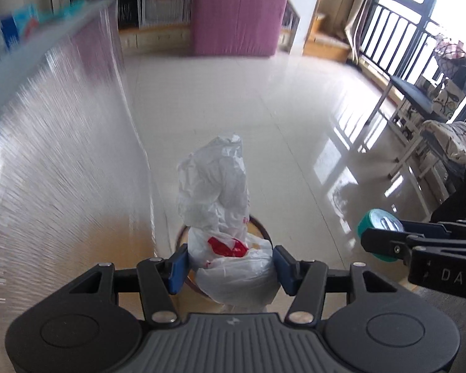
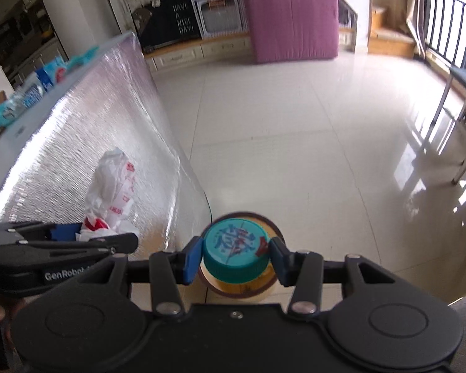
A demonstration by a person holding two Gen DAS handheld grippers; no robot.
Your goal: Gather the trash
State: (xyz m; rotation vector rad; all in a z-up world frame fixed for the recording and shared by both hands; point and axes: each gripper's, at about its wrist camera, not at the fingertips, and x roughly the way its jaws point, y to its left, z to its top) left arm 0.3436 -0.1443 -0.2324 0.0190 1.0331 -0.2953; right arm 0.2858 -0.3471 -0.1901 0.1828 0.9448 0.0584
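Observation:
My left gripper (image 1: 231, 264) is shut on a crumpled white plastic bag (image 1: 216, 192) with red print, held above a round brown-rimmed bin (image 1: 261, 227) on the floor. The bag also shows in the right wrist view (image 2: 111, 192), with the left gripper (image 2: 77, 242) below it. My right gripper (image 2: 236, 256) is shut on a bottle with a teal cap (image 2: 234, 244), held over the round bin (image 2: 264, 286). In the left wrist view the right gripper (image 1: 385, 242) and teal cap (image 1: 379, 220) appear at the right edge.
A silver foil-covered table side (image 2: 87, 130) stands at the left with blue packets (image 2: 51, 73) on top. A pink mattress (image 2: 292, 15) leans at the far wall. A chair (image 1: 416, 99) and window railing (image 1: 404, 40) stand at the right. Glossy tile floor (image 2: 295, 124) lies ahead.

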